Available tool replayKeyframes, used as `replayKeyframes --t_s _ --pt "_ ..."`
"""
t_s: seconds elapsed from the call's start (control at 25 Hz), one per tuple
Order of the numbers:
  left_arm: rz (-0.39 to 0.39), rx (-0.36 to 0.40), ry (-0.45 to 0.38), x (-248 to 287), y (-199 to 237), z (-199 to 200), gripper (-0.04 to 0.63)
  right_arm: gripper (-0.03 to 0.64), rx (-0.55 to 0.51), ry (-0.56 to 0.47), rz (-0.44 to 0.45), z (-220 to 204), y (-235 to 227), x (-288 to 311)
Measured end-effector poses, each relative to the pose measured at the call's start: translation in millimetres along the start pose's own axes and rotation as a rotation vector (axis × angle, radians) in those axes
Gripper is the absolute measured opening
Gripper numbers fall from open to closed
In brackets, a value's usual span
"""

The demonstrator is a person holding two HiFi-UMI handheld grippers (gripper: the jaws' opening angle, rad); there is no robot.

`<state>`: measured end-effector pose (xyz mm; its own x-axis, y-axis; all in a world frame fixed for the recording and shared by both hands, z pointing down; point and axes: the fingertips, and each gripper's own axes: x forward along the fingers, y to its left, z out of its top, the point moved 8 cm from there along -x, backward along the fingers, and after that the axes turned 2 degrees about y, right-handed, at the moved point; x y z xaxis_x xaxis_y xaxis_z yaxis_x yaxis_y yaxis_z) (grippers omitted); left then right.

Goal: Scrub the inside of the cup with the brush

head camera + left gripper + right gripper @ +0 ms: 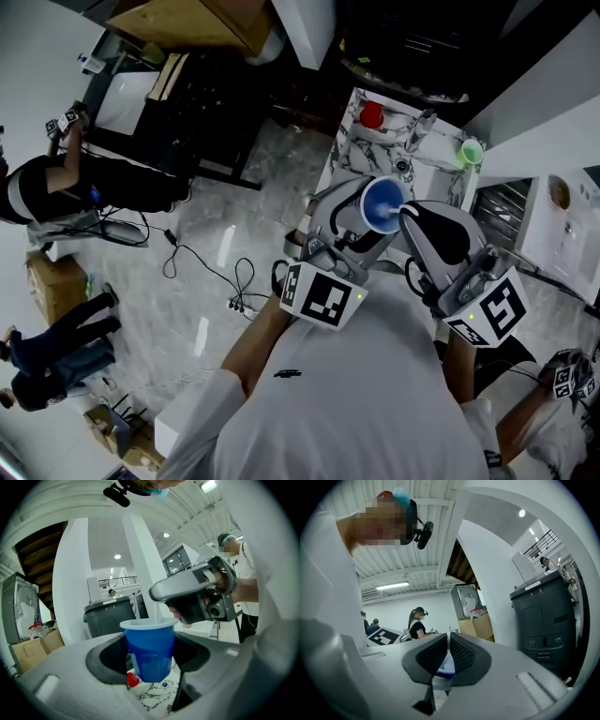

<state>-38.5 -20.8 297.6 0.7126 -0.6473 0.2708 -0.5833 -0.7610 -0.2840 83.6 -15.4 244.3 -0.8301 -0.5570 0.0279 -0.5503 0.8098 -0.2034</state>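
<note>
My left gripper [373,214] [150,660] is shut on a blue plastic cup [382,202] [150,649], held upright above the marble counter [354,150]. The right gripper [405,214] [448,656] comes in from the right and hovers at the cup's rim. Its black pads [461,654] are pressed on a thin white strip that looks like the brush handle. In the right gripper view, part of the blue cup [446,667] shows just beyond those pads. The bristles are hidden. From the left gripper view, the right gripper [194,597] hangs over the cup.
On the counter are a red object [372,115] [133,680] and a green cup [471,151]. Cables [239,281] lie on the floor. People stand at the left [56,183]. A dark bin [107,616] stands behind.
</note>
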Motion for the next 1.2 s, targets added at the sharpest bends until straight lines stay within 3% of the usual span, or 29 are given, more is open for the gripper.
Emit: replayKeyframes --t_s 0.2,0.48,0.84,1.2 --pt "-0.014 0.007 0.009 2 -3 0 0.282 0.02 -0.096 -0.007 0.056 1 18 13" --pt "-0.014 0.015 0.011 2 -4 5 0.282 0.023 -0.131 -0.064 -0.018 13 1 13" --pt "-0.008 0.0 0.006 4 0 4 0.282 0.023 -0.042 -0.049 -0.11 10 -11 -11" --pt "-0.031 0.015 0.007 7 -11 4 0.282 0.023 0.011 -0.034 -0.055 3 7 -18"
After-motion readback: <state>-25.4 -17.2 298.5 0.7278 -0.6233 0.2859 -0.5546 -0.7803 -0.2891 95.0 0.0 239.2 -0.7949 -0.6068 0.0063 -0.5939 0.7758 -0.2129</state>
